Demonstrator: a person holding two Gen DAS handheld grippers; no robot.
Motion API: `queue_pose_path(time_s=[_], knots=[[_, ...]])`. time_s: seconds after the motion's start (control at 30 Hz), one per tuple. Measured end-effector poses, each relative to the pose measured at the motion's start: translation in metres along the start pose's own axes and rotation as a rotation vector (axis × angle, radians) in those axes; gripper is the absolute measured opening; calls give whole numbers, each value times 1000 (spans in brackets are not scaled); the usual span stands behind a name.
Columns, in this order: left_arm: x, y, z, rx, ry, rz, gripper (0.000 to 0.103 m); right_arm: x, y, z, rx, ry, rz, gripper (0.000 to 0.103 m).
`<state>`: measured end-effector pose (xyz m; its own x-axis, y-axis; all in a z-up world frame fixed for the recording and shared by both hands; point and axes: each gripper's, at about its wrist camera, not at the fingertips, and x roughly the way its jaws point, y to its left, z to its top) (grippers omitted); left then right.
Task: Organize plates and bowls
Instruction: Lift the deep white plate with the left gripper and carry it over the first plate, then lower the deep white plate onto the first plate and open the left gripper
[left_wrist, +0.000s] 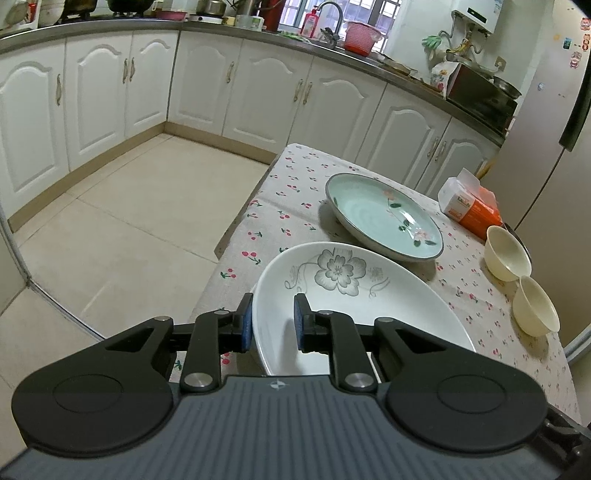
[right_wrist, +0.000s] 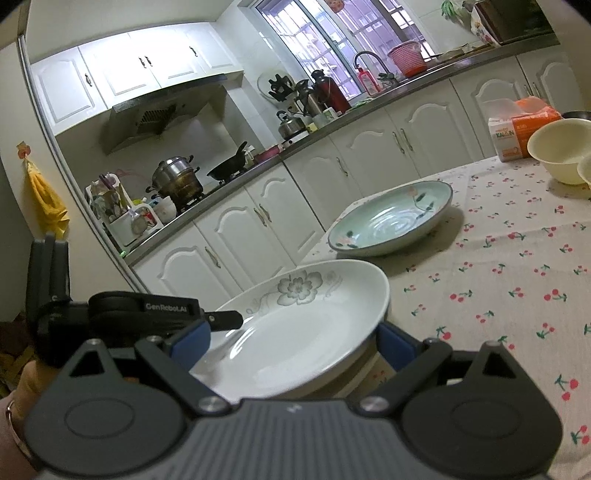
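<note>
A white plate with a grey flower (left_wrist: 354, 291) sits at the near edge of the table; it also shows in the right wrist view (right_wrist: 306, 325). My left gripper (left_wrist: 273, 325) has its blue pads on either side of the plate's near rim, closed on it. My right gripper (right_wrist: 291, 341) is wide open, its fingers spread around the plate's near side. A pale green plate with pink flowers (left_wrist: 384, 216) lies further back, also in the right wrist view (right_wrist: 391, 218). Two cream bowls (left_wrist: 508, 253) (left_wrist: 535, 306) stand at the right.
The table carries a cherry-print cloth (right_wrist: 517, 266). An orange and white tissue pack (left_wrist: 469, 206) lies at the far right by the bowls. The table's left edge drops to a tiled floor (left_wrist: 140, 221). White kitchen cabinets (left_wrist: 258, 92) line the far walls.
</note>
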<state>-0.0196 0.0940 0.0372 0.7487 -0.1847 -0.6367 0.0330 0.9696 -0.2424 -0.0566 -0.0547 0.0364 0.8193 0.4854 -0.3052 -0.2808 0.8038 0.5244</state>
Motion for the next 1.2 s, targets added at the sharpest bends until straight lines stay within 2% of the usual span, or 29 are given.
queue_pose_path(time_s=[0.27, 0.5, 0.53, 0.6, 0.7, 0.77, 0.93, 1.13, 1.2], knots=[[4, 6, -2, -9, -5, -25, 20, 0, 1, -1, 2, 14, -9, 99], [2, 8, -5, -7, -14, -44, 30, -9, -8, 1, 61, -14, -38, 100], [2, 9, -5, -12, -14, -51, 33, -11, -10, 2, 75, -18, -41, 101], [1, 10, -5, -22, -11, -72, 48, -14, -14, 2, 106, -24, -45, 101], [-3, 10, -5, -22, -18, -89, 54, -19, -21, 2, 144, -38, -61, 102], [-6, 8, -5, -3, -25, -82, 55, -22, -25, 2, 162, -43, -71, 102], [-13, 10, -3, 21, -66, -57, 65, -26, -31, 1, 184, -54, -102, 102], [-19, 7, 2, 53, -91, -23, 83, -29, -37, -1, 203, -64, -130, 102], [-19, 6, 3, 62, -95, -15, 94, -30, -39, -1, 208, -69, -144, 102]])
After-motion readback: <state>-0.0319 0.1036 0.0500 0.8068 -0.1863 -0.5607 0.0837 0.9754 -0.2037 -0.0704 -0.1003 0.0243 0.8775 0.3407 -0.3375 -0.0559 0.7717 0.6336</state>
